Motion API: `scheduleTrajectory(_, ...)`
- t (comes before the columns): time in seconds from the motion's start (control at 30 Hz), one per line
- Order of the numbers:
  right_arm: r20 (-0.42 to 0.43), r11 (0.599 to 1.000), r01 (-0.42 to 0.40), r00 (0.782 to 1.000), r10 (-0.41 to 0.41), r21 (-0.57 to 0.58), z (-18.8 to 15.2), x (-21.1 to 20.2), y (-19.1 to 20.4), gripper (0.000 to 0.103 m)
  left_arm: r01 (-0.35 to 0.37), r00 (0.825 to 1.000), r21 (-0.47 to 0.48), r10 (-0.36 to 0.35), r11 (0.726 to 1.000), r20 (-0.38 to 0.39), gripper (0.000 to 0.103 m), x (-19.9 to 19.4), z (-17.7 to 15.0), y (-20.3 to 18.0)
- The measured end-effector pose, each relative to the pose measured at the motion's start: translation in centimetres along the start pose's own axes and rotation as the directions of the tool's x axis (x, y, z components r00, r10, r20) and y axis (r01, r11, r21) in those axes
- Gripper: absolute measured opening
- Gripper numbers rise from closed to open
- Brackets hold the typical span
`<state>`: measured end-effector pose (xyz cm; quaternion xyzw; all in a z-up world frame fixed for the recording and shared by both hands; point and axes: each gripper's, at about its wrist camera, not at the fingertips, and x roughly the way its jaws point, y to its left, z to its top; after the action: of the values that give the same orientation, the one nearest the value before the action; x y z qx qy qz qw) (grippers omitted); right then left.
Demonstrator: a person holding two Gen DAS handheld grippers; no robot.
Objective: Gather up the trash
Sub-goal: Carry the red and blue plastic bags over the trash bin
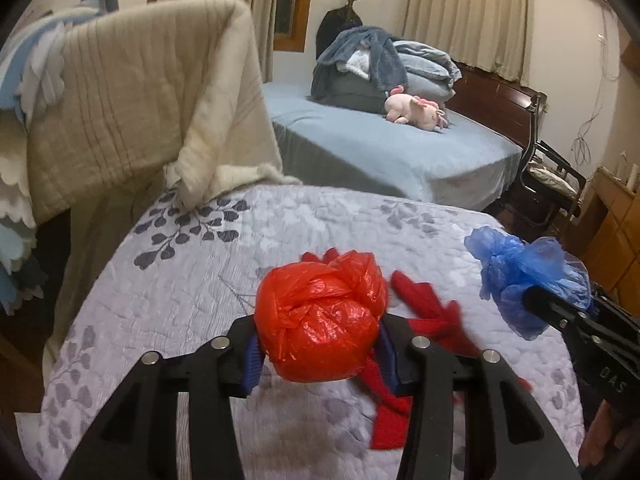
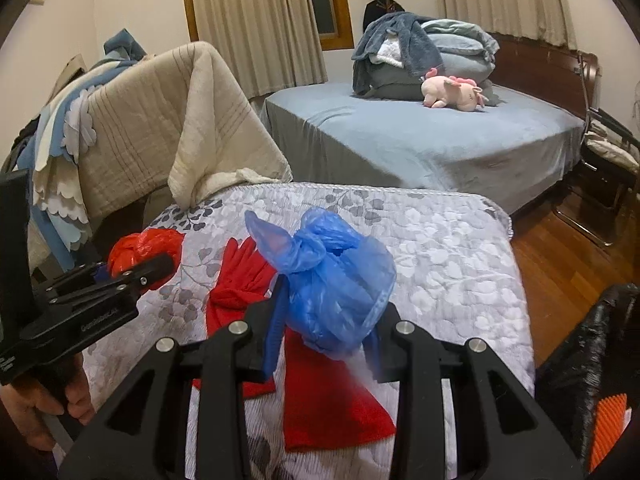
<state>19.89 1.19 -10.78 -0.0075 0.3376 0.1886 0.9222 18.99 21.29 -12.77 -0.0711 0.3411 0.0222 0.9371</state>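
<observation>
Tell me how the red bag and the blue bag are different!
The red bag is bright and solid-coloured; the blue bag is thinner, and you can see through it. The red bag is a tight round ball; the blue bag is looser, with floppy ends sticking up. The left gripper squeezes the red one, the right gripper the blue one. Both are knotted plastic bags, held above the flowery quilt.

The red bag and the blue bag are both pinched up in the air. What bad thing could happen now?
The red plastic bag is a puffy, slippery ball squeezed only at its sides by the left gripper, so it might pop out. The right gripper pinches thin film of the blue plastic bag, which could tear or slide free. A dropped bag would probably land on the red gloves or the floral quilt.
</observation>
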Motion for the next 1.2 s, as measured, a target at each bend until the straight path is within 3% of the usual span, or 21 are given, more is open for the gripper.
scheduleTrajectory(0.37, 0.043, 0.999, 0.030, 0.999, -0.031, 0.028, -0.8, -5.8, -2.1, 0.030, 0.038, 0.999, 0.023, -0.038, 0.999, 0.011, 0.046, -4.5, -0.8, -4.7)
scheduleTrajectory(0.67, 0.084, 0.995, 0.077, 0.993, -0.082, 0.061, -2.3, -11.4, -5.1, 0.029, 0.106, 0.994, 0.076, -0.109, 0.991, 0.031, 0.046, -7.4, -1.3, -10.1)
scheduleTrajectory(1.2, 0.156, 0.971, 0.195, 0.964, -0.216, 0.138, -4.8, -20.8, -11.9, 0.028, 0.220, 0.971, 0.188, -0.233, 0.957, 0.047, 0.046, -11.7, -2.1, -20.5)
